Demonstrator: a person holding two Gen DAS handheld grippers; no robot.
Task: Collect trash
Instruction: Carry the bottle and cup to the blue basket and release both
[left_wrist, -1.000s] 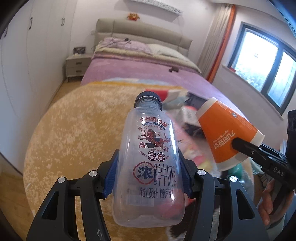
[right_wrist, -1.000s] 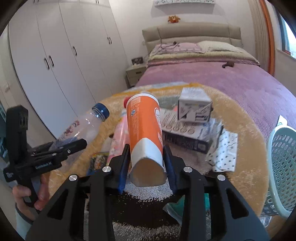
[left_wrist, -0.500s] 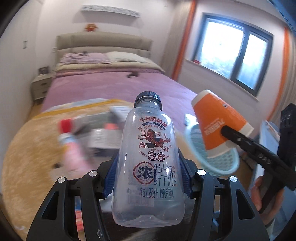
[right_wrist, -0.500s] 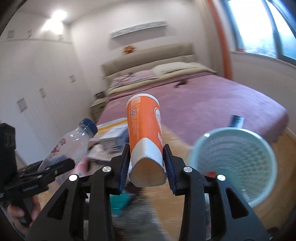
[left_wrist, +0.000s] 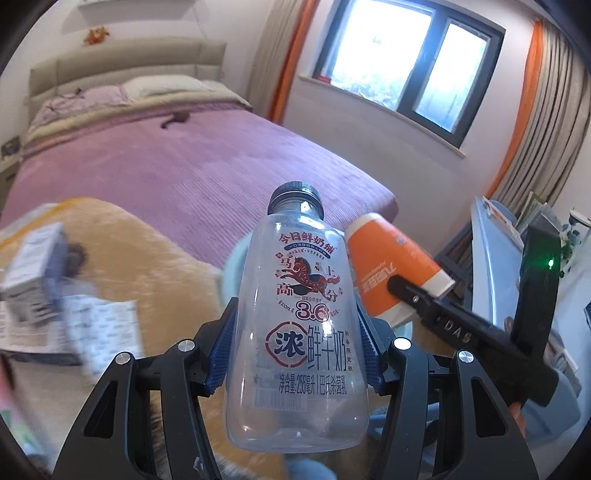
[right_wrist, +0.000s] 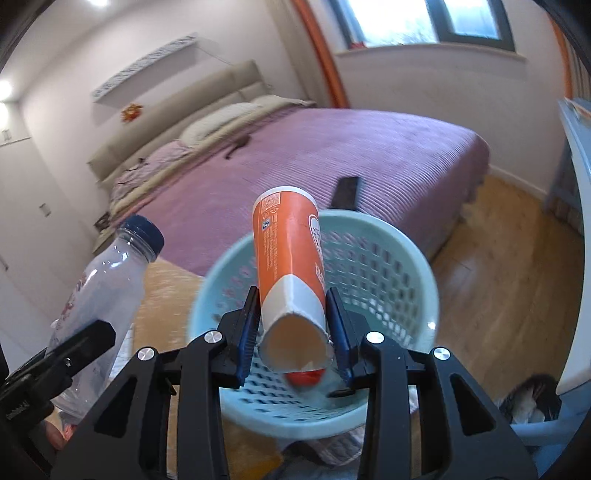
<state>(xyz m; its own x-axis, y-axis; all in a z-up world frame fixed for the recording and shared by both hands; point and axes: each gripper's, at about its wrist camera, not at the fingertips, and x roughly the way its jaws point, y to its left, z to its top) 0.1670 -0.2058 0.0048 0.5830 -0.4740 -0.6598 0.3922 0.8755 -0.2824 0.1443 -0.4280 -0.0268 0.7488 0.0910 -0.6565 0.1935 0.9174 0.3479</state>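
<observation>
Now swung from the littered rug to above the pale-green perforated wastebasket (right_wrist: 413, 258): right gripper (right_wrist: 293, 328) fingers clamped on orange paper cup (right_wrist: 288, 258), left gripper (left_wrist: 295, 345) fingers clamped on clear milk bottle (left_wrist: 301, 317) alongside. Release likely next.

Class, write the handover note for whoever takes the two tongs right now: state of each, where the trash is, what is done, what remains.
Left tongs: shut on the empty milk bottle, cap on, held upright beside the basket.
Right tongs: shut on the orange paper cup, open end toward the camera, held over the pale green mesh basket.
Basket: on the floor at the foot of the bed; a red item already lies inside.
Left on the yellow rug: a small white box and printed paper.
Done: both items lifted and carried over.
Left: drop the cup, then the bottle; fetch the rest.
</observation>
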